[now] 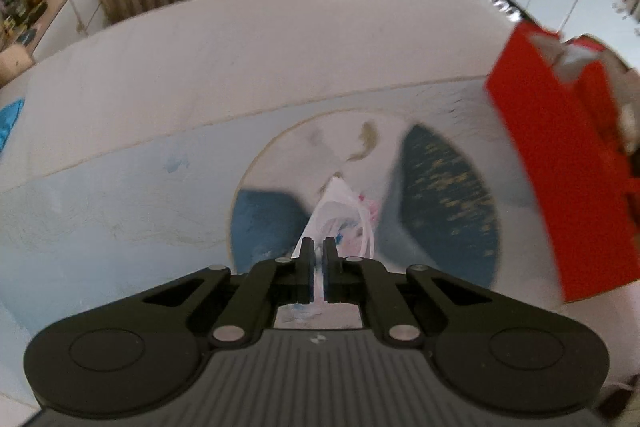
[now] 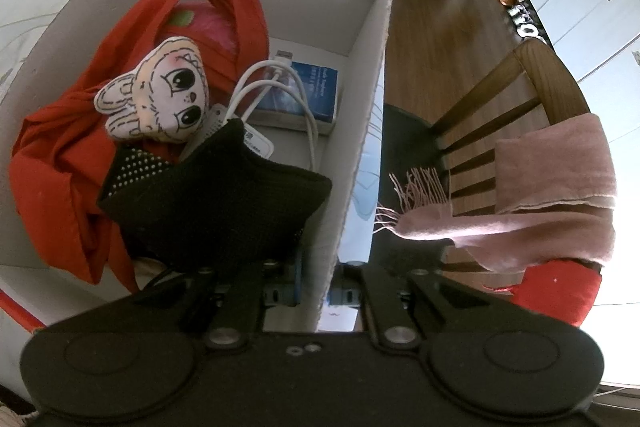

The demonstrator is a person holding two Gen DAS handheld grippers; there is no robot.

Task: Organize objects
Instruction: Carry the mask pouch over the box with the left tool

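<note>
- The left gripper [image 1: 318,247] has its fingers [image 1: 307,259] pressed together on a small white plastic packet [image 1: 340,215] with pink and blue print. The packet sticks out past the fingertips and hangs above the tabletop [image 1: 160,75], over a pale mat with dark blue patches [image 1: 448,195].
- At the right edge of the left wrist view stands the red cardboard box [image 1: 560,155], well to the side of the packet.
- The right gripper [image 2: 324,291] is clamped on the box's white side wall [image 2: 360,131]: one finger inside the box, the other outside, the wall running up between them.
- Inside the box lie a red cloth [image 2: 72,163], a white doll with big eyes [image 2: 160,95], a black mesh item [image 2: 216,195], a white cable [image 2: 276,83] and a blue book [image 2: 308,91].
- Outside the wall, a wooden chair [image 2: 500,95] carries a pink scarf [image 2: 552,187].
</note>
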